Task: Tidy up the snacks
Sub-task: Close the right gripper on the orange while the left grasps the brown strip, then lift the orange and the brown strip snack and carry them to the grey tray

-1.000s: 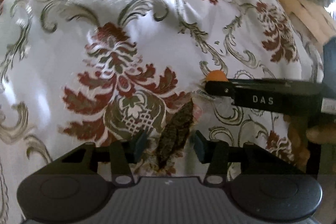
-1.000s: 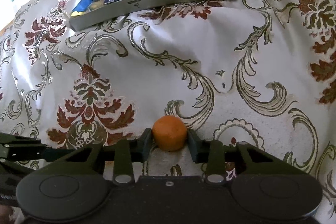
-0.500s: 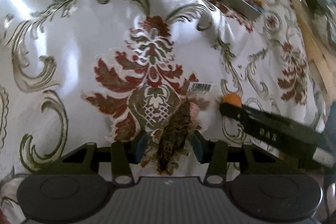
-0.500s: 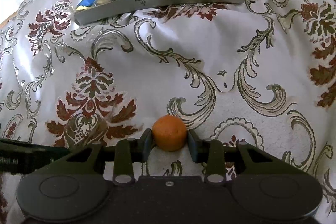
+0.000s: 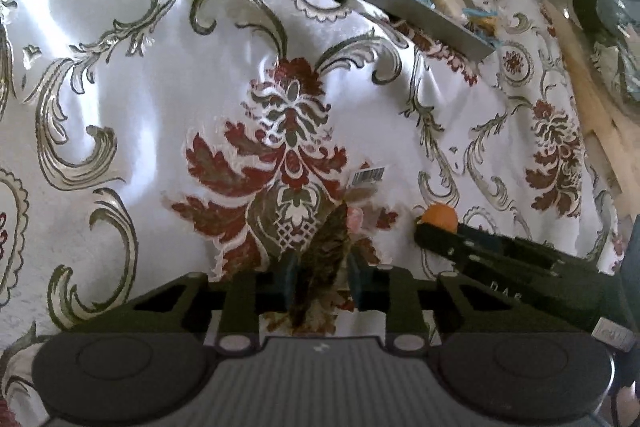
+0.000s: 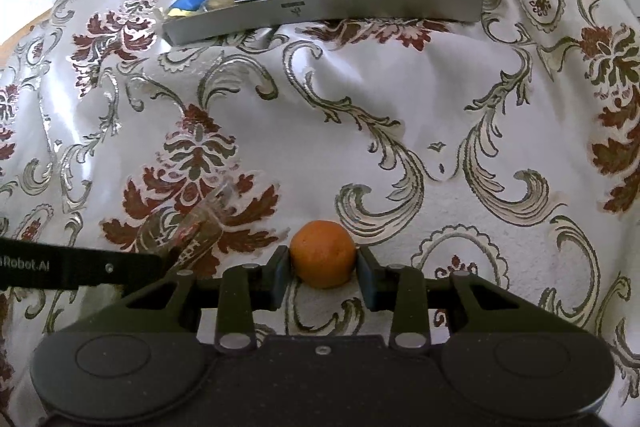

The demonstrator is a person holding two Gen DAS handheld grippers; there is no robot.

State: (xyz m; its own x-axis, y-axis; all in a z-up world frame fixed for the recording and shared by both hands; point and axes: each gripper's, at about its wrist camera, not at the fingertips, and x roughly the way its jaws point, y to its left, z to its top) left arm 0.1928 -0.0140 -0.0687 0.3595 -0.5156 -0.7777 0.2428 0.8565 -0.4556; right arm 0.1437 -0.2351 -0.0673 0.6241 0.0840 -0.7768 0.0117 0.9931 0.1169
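Right wrist: tongs (image 6: 322, 277) level around orange (image 6: 322, 253)

Floral cloth (image 6: 360, 99) — grey snack tray (image 6: 360, 11) on it.

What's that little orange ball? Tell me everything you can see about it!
The orange ball is small, round and evenly orange, with a dull, slightly rough-looking skin, maybe a small citrus fruit or a sweet. It sits squeezed between the two fingers of the right gripper, one pad pressing each side. It is over the flowery white cloth, well short of the grey snack tray. The left wrist view shows it too, peeking past a finger.
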